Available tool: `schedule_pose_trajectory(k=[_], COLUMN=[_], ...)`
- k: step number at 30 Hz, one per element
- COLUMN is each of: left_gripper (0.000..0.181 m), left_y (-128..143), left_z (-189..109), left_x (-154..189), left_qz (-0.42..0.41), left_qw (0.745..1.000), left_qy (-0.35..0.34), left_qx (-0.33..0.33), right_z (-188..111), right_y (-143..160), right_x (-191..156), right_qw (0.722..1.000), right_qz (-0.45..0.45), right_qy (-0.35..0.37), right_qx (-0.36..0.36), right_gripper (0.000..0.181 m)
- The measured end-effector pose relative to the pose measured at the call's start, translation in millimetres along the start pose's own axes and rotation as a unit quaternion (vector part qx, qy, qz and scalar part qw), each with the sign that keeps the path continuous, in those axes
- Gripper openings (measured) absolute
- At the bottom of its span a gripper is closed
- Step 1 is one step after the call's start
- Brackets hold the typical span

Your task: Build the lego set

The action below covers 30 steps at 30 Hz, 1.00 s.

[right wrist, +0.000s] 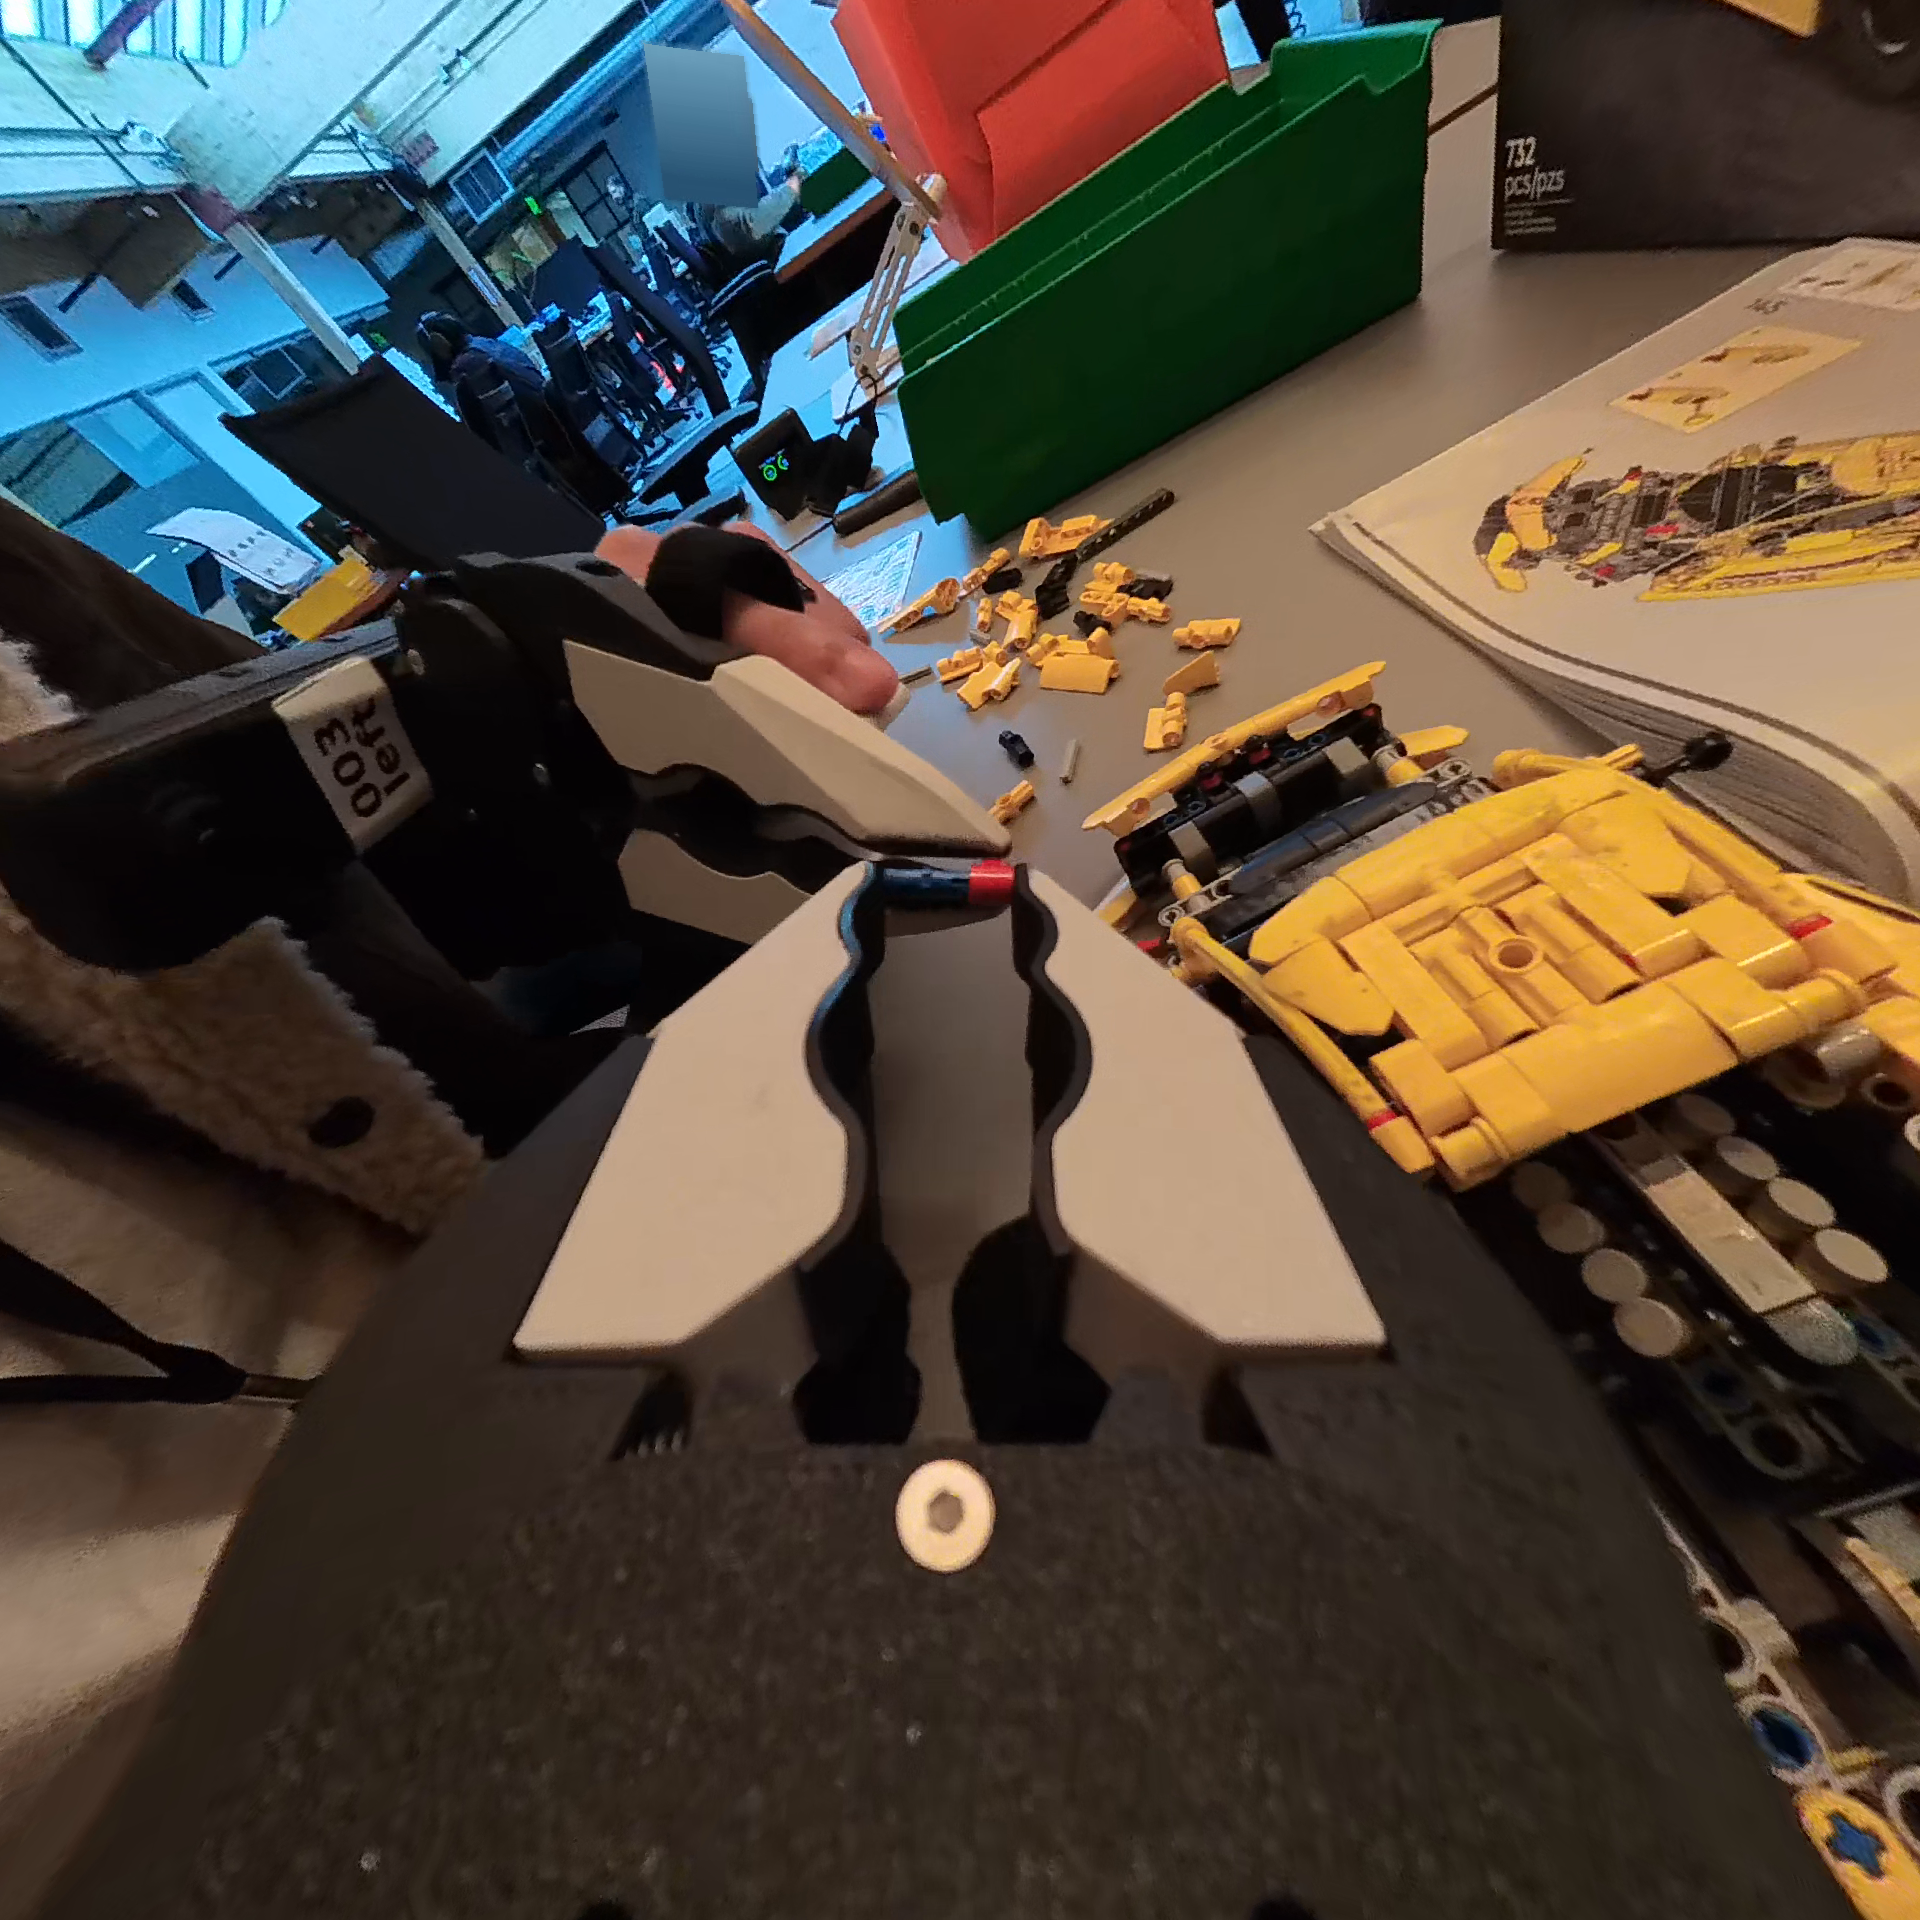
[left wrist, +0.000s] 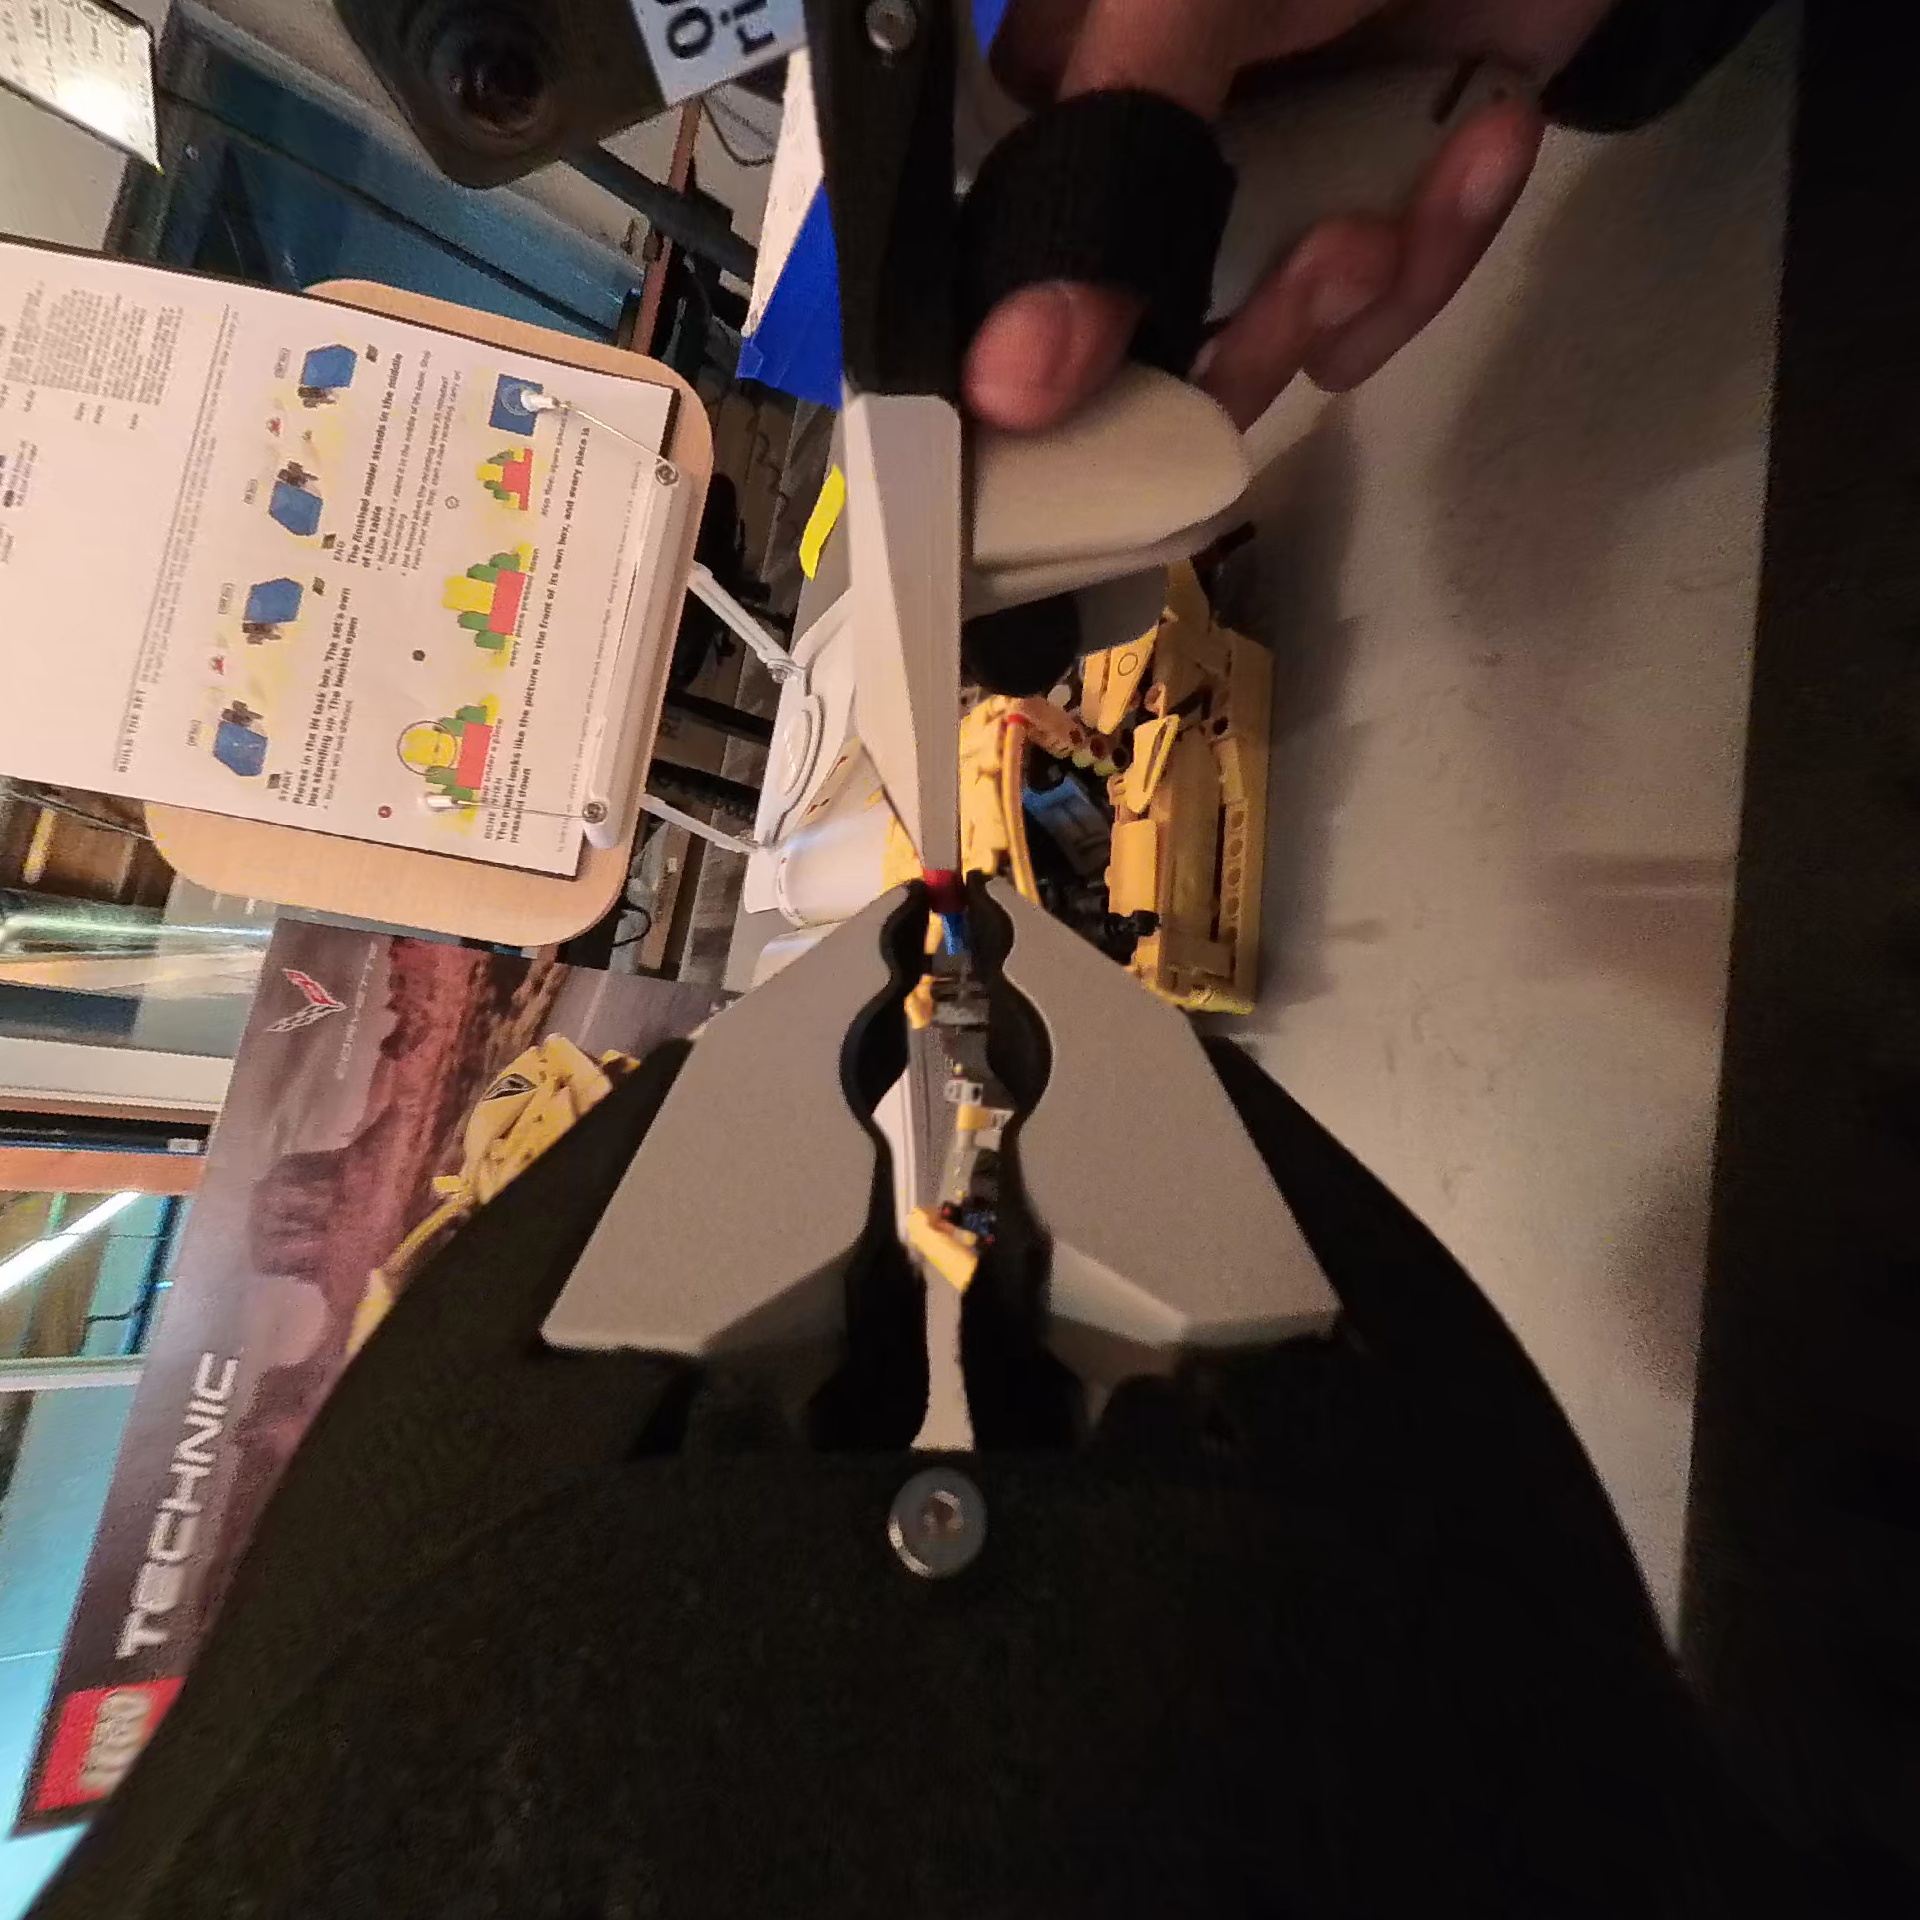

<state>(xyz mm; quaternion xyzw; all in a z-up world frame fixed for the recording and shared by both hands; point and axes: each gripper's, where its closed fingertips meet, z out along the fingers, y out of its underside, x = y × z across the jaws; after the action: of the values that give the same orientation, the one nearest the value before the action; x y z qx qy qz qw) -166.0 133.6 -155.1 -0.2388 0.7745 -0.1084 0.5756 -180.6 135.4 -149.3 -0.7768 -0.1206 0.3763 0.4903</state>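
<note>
Both grippers meeting over the bench (right wrist: 1351,416), just left of the yellow car model (right wrist: 1507,966). Left gripper (left wrist: 948,891) clamped on the blue pin (right wrist: 920,885); right gripper (right wrist: 940,883) pinching its red end (right wrist: 989,881). Loose yellow pieces (right wrist: 1060,634) scattered farther off, near the green bin (right wrist: 1164,312) and open booklet (right wrist: 1662,540).

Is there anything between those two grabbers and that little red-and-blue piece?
Nothing visible. The red-and-blue pin already sits at the fingertips of both the left gripper and the right gripper, in the air beside the yellow car.
</note>
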Motion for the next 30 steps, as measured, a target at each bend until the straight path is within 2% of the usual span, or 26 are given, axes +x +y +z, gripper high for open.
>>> schedule_pose_trajectory(k=[4,7,10,13,15,16,18,22,25,30], left_gripper=[0.009,0.019,0.019,0.018,0.019,0.019,0.019,0.018,0.018,0.018], left_y=[2.7,20.4,53.6,102.3,119.6,123.7,122.7,130.4,139.3,134.4], left_z=[3.4,-0.9,-9.5,-19.8,-25.4,-27.1,-26.5,-16.7,-13.8,-11.5], left_x=[3.9,1.1,-23.0,-53.7,-66.0,-69.1,-65.2,-43.5,-35.1,-26.0], left_qz=[-0.125,-0.26,-0.42,-0.563,-0.617,-0.628,-0.631,-0.598,-0.585,-0.557], left_qw=[0.991,0.961,0.903,0.824,0.783,0.774,0.772,0.801,0.811,0.829], left_qy=[0.044,0.095,0.075,0.016,0.008,0.007,0.018,0.018,0.011,0.021], left_qx=[0.021,0.026,0.047,0.06,0.074,0.079,0.078,0.009,-0.029,-0.04], right_z=[-2.9,-11.6,-15.7,-10.1,-4.9,-2.3,3.1,11.9,13.7,11.5], right_y=[2.2,-0.3,4.1,14.0,21.1,23.7,26.5,32.0,32.4,28.8], right_x=[6.4,18.1,30.6,33.3,32.9,32.1,28.3,23.2,25.1,27.2], right_qw=[1.0,0.999,0.995,0.99,0.985,0.983,0.98,0.975,0.972,0.969], right_qz=[-0.001,-0.02,-0.041,-0.07,-0.096,-0.106,-0.122,-0.147,-0.161,-0.172], right_qy=[0.012,0.05,0.092,0.111,0.121,0.123,0.121,0.116,0.126,0.139], right_qx=[-0.008,-0.006,-0.023,-0.056,-0.081,-0.089,-0.099,-0.115,-0.119,-0.11], right_gripper=[0.023,0.023,0.023,0.023,0.023,0.023,0.023,0.023,0.023,0.023])
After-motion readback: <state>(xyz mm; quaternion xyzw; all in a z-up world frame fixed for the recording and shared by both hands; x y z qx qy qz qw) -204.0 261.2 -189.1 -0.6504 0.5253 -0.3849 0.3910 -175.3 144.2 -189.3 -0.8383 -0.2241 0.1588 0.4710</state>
